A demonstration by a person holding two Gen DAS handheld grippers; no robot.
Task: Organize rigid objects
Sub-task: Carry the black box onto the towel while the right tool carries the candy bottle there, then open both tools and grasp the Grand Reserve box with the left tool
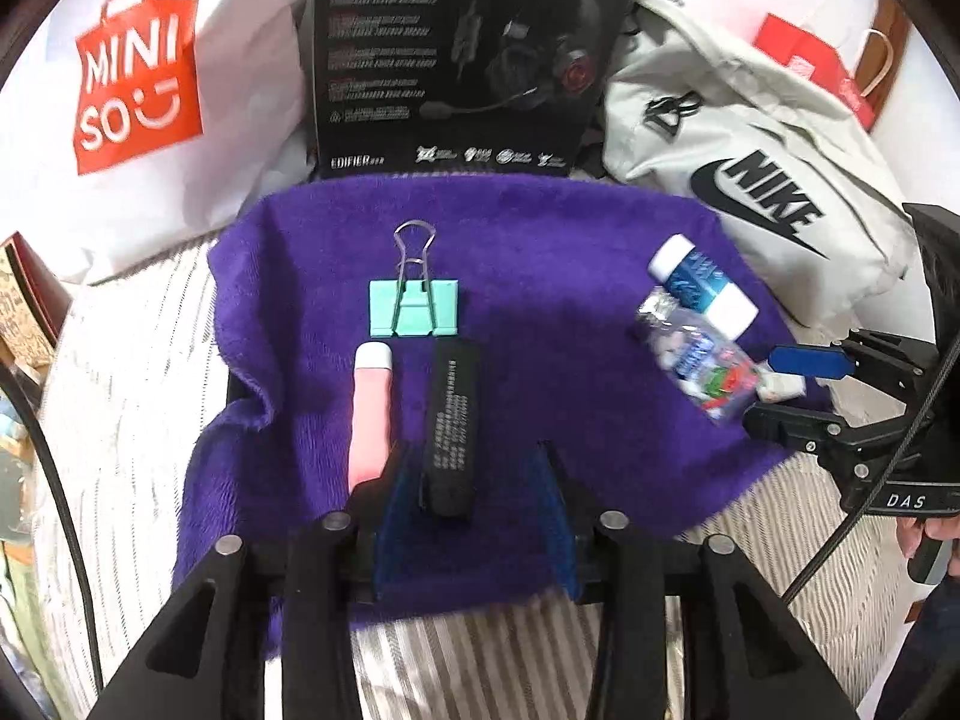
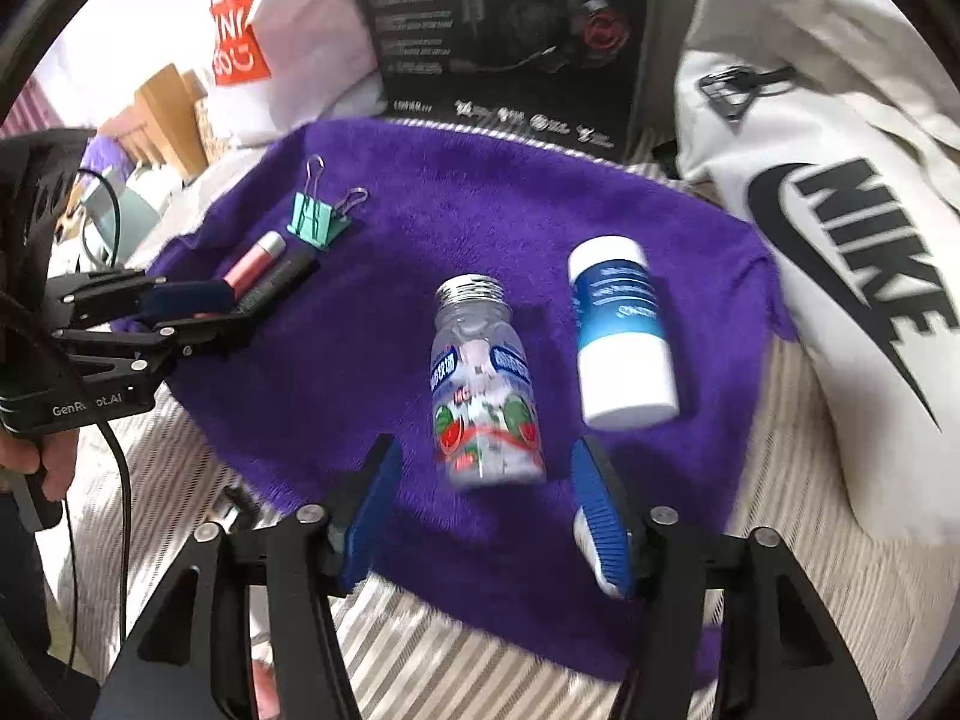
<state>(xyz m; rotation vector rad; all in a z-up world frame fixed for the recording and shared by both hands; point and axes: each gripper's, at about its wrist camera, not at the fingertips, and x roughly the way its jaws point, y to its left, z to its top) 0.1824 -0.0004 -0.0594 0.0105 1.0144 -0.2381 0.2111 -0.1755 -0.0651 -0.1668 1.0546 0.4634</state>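
On a purple towel (image 1: pixel 540 252) lie a mint binder clip (image 1: pixel 414 307), a pink tube (image 1: pixel 372 408) and a black bar (image 1: pixel 451 420) side by side. My left gripper (image 1: pixel 474 468) is open, its jaws around the near end of the black bar. At the right lie a clear capless bottle (image 2: pixel 483 384) and a white-and-blue bottle (image 2: pixel 621 330). My right gripper (image 2: pixel 486 480) is open, its fingers either side of the clear bottle's base. The clear bottle also shows in the left wrist view (image 1: pixel 699 354).
A black headset box (image 1: pixel 468 54) stands behind the towel. A white Miniso bag (image 1: pixel 138 72) is at back left, a grey Nike bag (image 2: pixel 840 228) at right. Striped bedding (image 1: pixel 510 654) surrounds the towel.
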